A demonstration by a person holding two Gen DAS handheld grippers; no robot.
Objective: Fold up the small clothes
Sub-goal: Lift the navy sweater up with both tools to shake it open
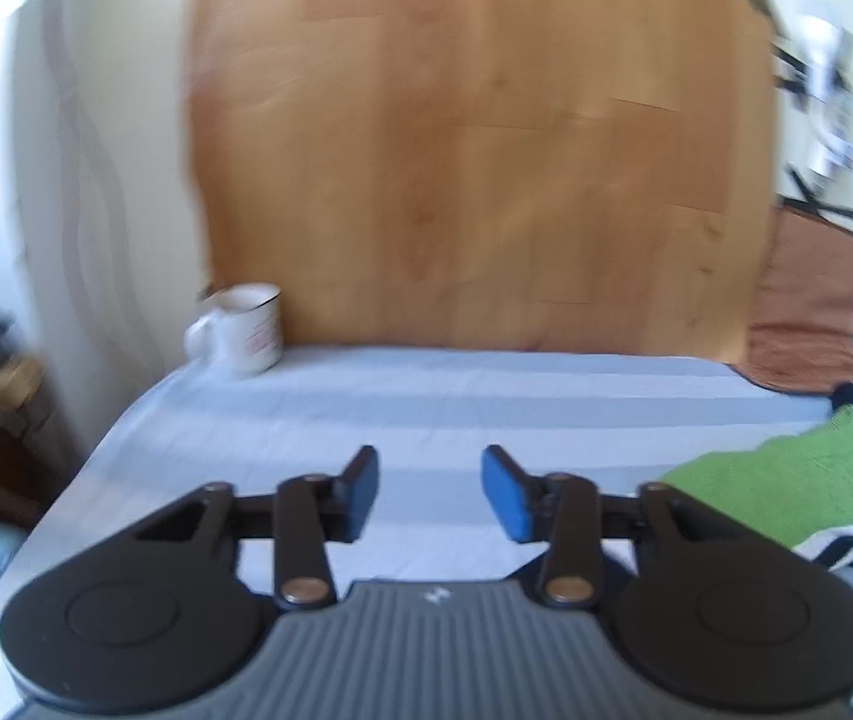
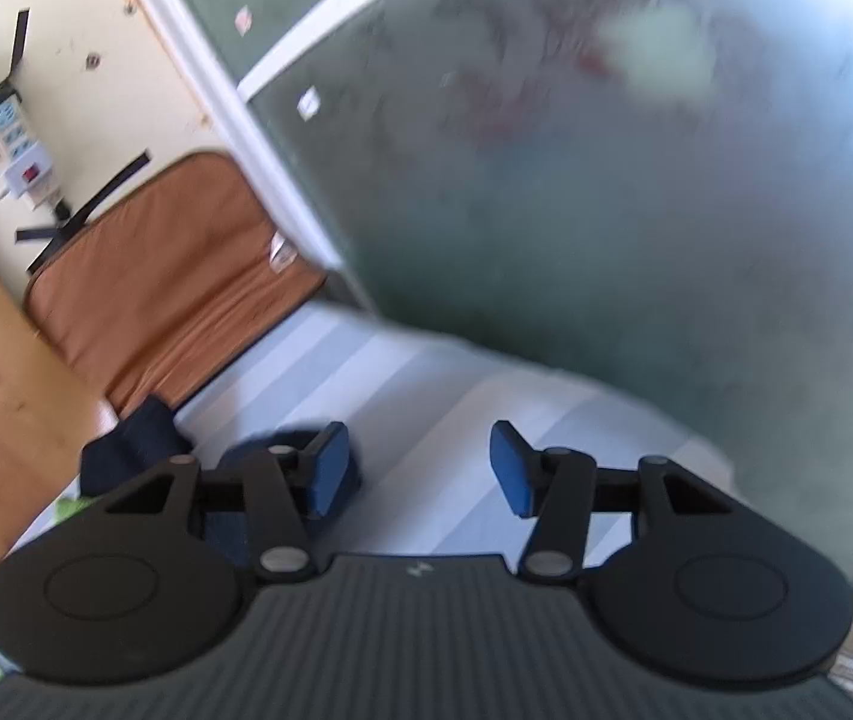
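A green knitted garment (image 1: 798, 480) with a white and black striped hem lies on the striped bed sheet (image 1: 426, 408) at the right in the left wrist view. My left gripper (image 1: 429, 492) is open and empty above the sheet, left of the garment. My right gripper (image 2: 420, 468) is open and empty above the sheet (image 2: 426, 396). A dark navy garment (image 2: 144, 438) lies under and beyond its left finger; a sliver of green shows beside it (image 2: 69, 507).
A white mug (image 1: 243, 327) stands at the sheet's far left corner against a wooden headboard (image 1: 474, 150). A brown cushion (image 2: 174, 276) leans at the wall, a power strip (image 2: 15, 144) hangs above it. A frosted glass door (image 2: 636, 180) is close on the right.
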